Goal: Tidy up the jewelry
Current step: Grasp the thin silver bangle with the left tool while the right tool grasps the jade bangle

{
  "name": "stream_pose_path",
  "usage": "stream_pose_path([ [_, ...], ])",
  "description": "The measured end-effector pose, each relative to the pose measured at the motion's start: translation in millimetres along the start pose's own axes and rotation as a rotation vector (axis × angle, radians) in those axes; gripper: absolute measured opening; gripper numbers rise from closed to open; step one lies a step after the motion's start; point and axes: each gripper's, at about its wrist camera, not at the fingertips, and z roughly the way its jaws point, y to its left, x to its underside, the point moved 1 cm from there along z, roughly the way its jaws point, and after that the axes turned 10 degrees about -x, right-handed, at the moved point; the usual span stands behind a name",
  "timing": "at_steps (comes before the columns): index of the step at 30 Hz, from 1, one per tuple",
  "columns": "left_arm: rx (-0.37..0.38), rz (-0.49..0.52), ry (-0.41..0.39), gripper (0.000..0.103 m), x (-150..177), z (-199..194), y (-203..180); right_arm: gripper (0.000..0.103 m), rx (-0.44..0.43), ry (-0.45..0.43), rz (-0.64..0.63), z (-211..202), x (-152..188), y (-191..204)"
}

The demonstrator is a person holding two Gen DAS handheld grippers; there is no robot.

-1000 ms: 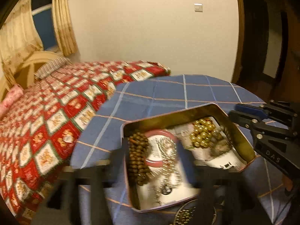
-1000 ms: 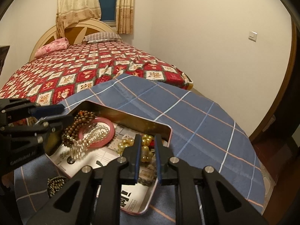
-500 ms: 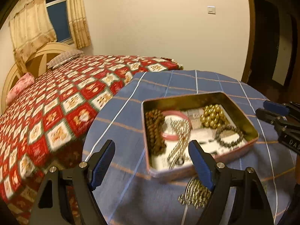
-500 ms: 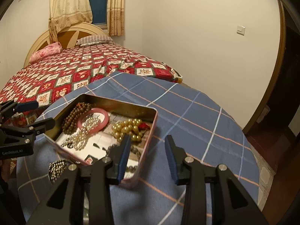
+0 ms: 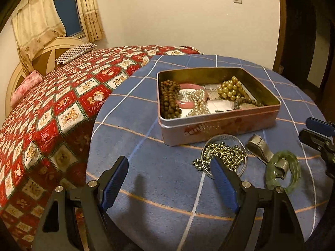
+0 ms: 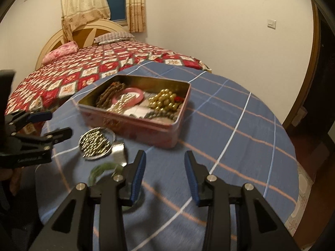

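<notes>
A: Bedroom w/ cream walls; round table under a blue checked tablecloth (image 5: pixel 167 179), bed w/ red patchwork quilt (image 5: pixel 62 104) just beside it. What's on the cloth?

B: Open rectangular pink metal tin (image 5: pixel 219 125), middle of the table. Inside: brown wooden bead strand (image 5: pixel 168 100) at its left end, pink bangle (image 5: pixel 186 104) next to that w/ a pearl string (image 5: pixel 199 104) across it, gold bead cluster (image 5: pixel 230 87) toward the right, dark bead bracelet (image 5: pixel 247 102) at the near right.

A: And outside the tin?

B: Small clear round dish (image 5: pixel 223 158) of tiny gold beads, touching the tin's near wall or close to it, can't tell which. A few beads lie on the cloth at the dish's left. Right of it, a silver metal watch band (image 5: pixel 259 148), its end resting inside a green jade bangle (image 5: pixel 282 172).

A: Grippers?

B: Left gripper (image 5: pixel 169 167): blue-padded fingers spread wide, nothing btwn them, above bare cloth; right pad's tip overlaps the dish in view. Right gripper (image 6: pixel 164 160): its jaws have just been opening, now partly apart, nothing btwn them, near the table edge w/ the green bangle just left of it. Right-wrist view is blurred.
</notes>
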Motion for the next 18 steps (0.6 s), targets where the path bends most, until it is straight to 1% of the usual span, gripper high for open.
stream_pose_path([
  [6, -0.004, 0.020, 0.025, 0.081, 5, 6, -11, 0.041, -0.018, 0.016, -0.021, 3, 7, 11],
  [8, -0.020, 0.041, 0.049, 0.081, 8, 12, -15, 0.041, -0.025, 0.021, -0.023, 5, 10, 14],
  [11, -0.019, 0.014, 0.048, 0.081, 9, 14, -8, 0.041, -0.028, 0.024, -0.030, 7, 13, 16],
  [14, -0.066, 0.026, 0.073, 0.081, 12, 17, -3, 0.041, -0.029, 0.027, -0.023, 7, 14, 14],
  [15, -0.065, 0.029, 0.079, 0.081, 14, 18, -2, 0.041, -0.028, 0.026, -0.020, 6, 14, 13],
  [18, -0.041, -0.019, 0.086, 0.081, 15, 18, 5, 0.041, -0.027, 0.026, -0.015, 6, 15, 11],
])
